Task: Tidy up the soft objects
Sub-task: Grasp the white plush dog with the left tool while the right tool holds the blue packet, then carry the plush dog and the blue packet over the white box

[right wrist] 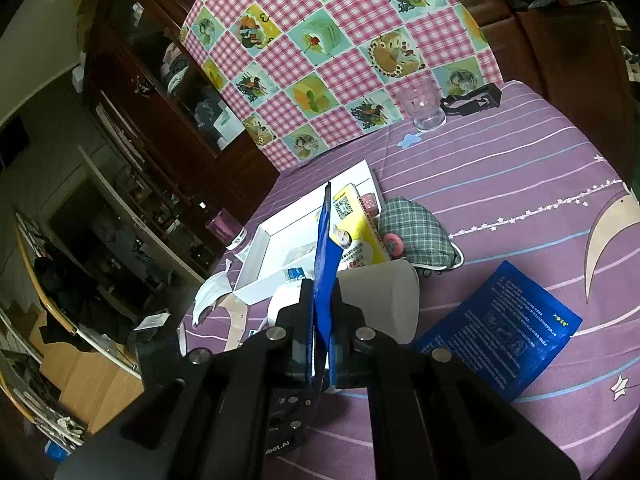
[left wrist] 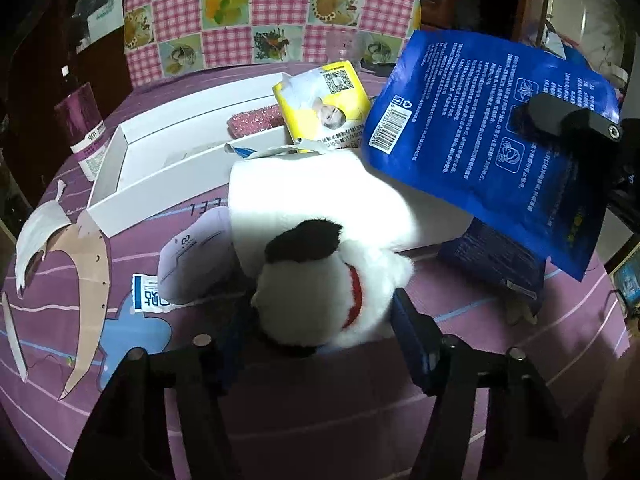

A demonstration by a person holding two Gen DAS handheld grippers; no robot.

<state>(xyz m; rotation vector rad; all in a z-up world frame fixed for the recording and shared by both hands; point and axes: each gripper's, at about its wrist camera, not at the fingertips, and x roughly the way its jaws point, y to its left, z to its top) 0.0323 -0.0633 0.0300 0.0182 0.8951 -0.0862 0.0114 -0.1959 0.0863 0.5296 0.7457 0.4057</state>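
Two grips were in play at once. The right gripper [right wrist: 322, 344] had its fingers pressed together on the lower edge of a blue pouch [left wrist: 492, 136], holding it up off the tabletop [left wrist: 320, 420] above a white paper roll [left wrist: 320, 196]. The left gripper [left wrist: 316, 340] stood over a white plush dog [left wrist: 332, 284], which lay on the purple cloth against the roll; its fingers [left wrist: 412, 340] were partly spread, one on each side of the toy, and whether the pads already pressed the fur could not be told.

To do this step well, the squeeze should probably land across the dog's body, near the red collar, not on a loose ear, and go deep enough that the fur does not slip. Lifting straight up would likely keep the roll undisturbed. A white tray [left wrist: 132, 168] beyond looked a likely destination.
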